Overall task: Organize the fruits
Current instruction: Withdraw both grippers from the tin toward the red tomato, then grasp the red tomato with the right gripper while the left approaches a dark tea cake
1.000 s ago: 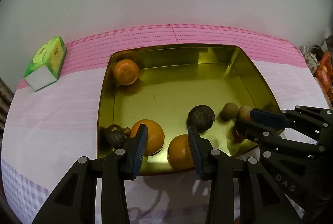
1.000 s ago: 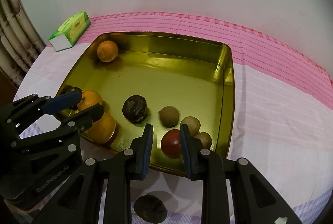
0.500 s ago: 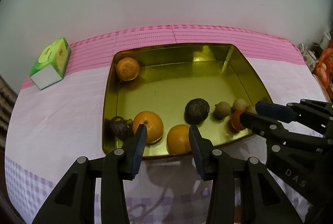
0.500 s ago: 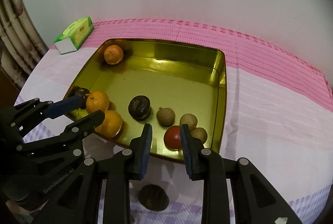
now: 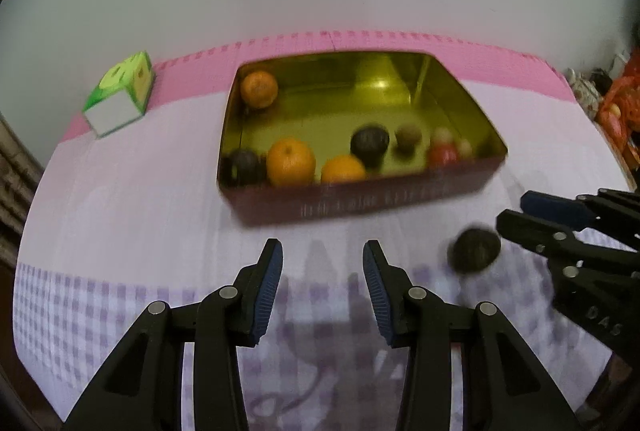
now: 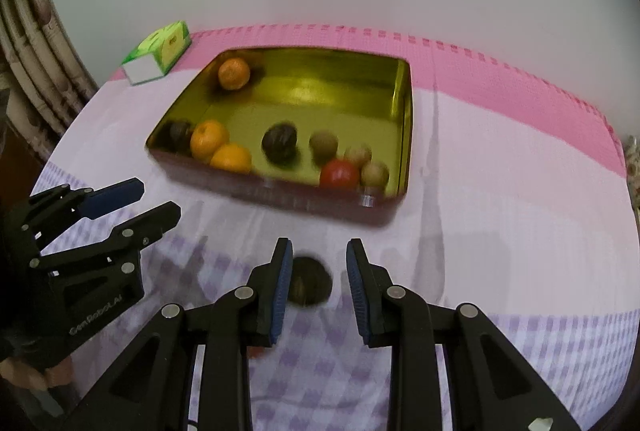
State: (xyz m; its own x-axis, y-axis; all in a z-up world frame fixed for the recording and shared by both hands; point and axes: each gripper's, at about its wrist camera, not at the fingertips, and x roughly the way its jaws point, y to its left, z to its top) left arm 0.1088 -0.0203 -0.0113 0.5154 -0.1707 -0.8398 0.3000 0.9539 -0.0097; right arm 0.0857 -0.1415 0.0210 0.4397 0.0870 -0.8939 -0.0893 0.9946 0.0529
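Dark fruit (image 6: 310, 281) on cloth between open jaws, near tin's front wall (image 6: 280, 197)

White lettering "GenRoboAI" runs along the left gripper (image 6: 132, 207) body; "DAS" shows on the right gripper (image 5: 516, 215). Print on the tin (image 5: 360, 199) wall beyond the fingers is blurred, unreadable.

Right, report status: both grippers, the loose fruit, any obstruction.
Left gripper open, empty. Right gripper open, straddling the dark round fruit on the checked cloth, outside the gold metal tray. No contact visible. Path clear.
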